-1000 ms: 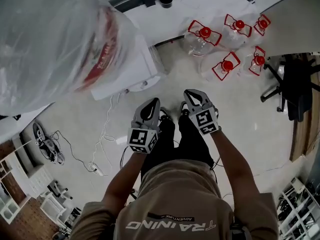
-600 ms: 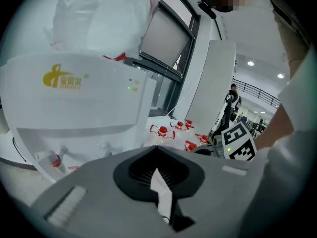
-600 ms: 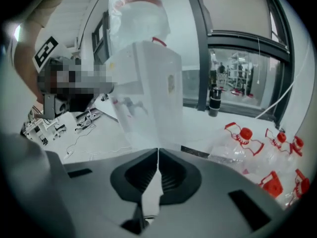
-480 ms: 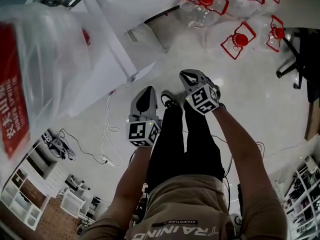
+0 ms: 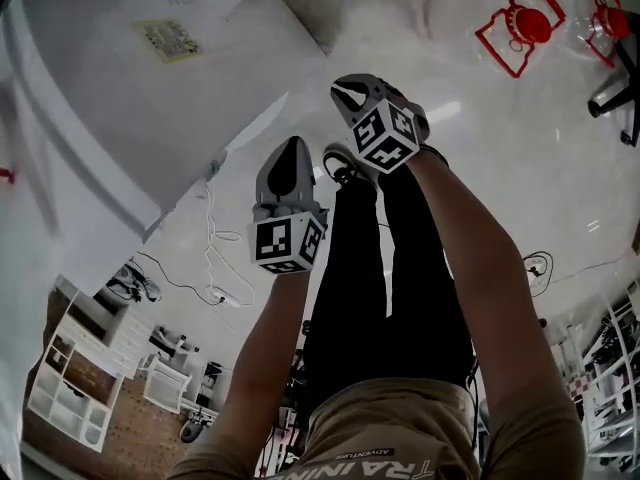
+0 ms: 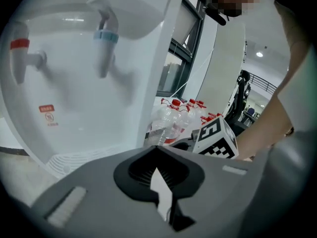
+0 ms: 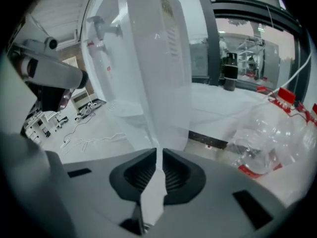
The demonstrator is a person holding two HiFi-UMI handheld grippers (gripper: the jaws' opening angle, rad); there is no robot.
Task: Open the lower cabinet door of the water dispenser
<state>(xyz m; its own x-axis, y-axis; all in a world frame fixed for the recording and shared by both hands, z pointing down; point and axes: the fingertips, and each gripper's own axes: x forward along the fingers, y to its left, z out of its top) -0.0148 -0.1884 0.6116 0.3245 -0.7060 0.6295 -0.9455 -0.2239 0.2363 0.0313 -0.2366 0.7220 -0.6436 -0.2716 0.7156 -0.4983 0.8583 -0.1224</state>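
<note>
My left gripper (image 5: 288, 163) and right gripper (image 5: 352, 96) both have their jaws pressed together on nothing, and they hang apart from the white water dispenser (image 5: 150, 98) ahead on my left. Its taps (image 6: 101, 43) show, but the lower cabinet door is probably below what I can see. I judge nothing opened yet, so reach, grip and pull all remain.

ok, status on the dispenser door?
Left gripper, right gripper shut, empty, short of water dispenser. Lower door untouched. Water bottles off right, clear.
</note>
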